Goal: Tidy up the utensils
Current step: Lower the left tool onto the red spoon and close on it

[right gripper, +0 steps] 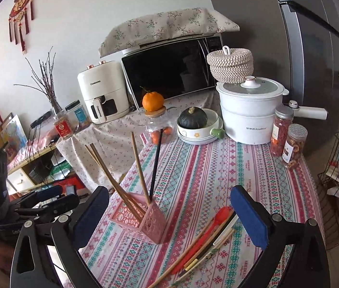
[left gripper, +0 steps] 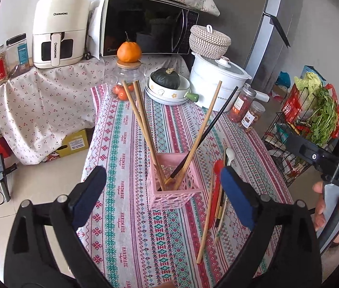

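Observation:
A pink lattice utensil holder (left gripper: 171, 187) (right gripper: 143, 218) stands on the patterned tablecloth, with several wooden chopsticks (left gripper: 140, 120) (right gripper: 111, 175) and a black one (left gripper: 207, 132) (right gripper: 156, 163) leaning out of it. Loose utensils lie to its right: a red spoon (left gripper: 217, 187) (right gripper: 207, 235), a white spoon (left gripper: 229, 156), wooden chopsticks (left gripper: 206, 218) (right gripper: 188, 252). My left gripper (left gripper: 167, 196) is open and empty, straddling the holder from the near side. My right gripper (right gripper: 171, 218) is open and empty above the holder and loose utensils.
At the table's far end stand a white pot (left gripper: 219, 81) (right gripper: 251, 112), a bowl stack with a green squash (left gripper: 167, 84) (right gripper: 193, 122), a glass jar topped by an orange (left gripper: 128, 72) (right gripper: 153, 115) and two snack jars (right gripper: 289, 141). A wire vegetable rack (left gripper: 308, 124) stands right.

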`<act>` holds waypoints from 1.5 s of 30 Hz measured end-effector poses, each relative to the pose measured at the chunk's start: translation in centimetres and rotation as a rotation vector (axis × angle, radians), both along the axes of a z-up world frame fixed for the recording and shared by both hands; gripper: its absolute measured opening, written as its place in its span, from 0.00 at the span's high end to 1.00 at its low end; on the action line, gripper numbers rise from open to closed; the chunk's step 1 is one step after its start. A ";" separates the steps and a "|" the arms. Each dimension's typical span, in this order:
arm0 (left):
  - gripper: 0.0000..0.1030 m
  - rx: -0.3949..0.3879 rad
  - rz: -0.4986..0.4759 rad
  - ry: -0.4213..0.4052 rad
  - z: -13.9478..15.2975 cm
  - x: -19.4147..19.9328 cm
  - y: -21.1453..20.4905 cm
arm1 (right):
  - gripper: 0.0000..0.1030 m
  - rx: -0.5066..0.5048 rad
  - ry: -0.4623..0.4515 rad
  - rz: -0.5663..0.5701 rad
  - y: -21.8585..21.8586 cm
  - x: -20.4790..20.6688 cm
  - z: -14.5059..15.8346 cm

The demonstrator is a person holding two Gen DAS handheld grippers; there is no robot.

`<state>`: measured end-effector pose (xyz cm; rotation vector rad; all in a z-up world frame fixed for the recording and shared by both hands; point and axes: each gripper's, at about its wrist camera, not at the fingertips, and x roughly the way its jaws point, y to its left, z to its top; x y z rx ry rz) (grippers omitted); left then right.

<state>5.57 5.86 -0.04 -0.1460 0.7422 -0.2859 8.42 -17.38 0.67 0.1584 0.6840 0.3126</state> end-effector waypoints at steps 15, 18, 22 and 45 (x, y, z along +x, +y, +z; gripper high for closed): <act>0.06 0.265 -0.194 0.202 -5.3 -1.0 -9.2 | 0.00 0.001 0.499 -0.221 -8.3 1.7 -9.4; 0.06 0.277 -0.226 0.211 -5.5 -0.7 -11.2 | 0.00 -0.038 0.524 -0.250 -9.5 2.0 -10.1; 0.07 0.262 -0.246 0.245 -6.0 0.3 -13.9 | 0.00 -0.137 0.508 -0.278 -10.7 2.3 -10.4; 0.71 0.261 -0.100 0.370 -11.0 13.2 -22.1 | 0.01 -0.044 0.554 -0.319 -18.0 4.7 -12.9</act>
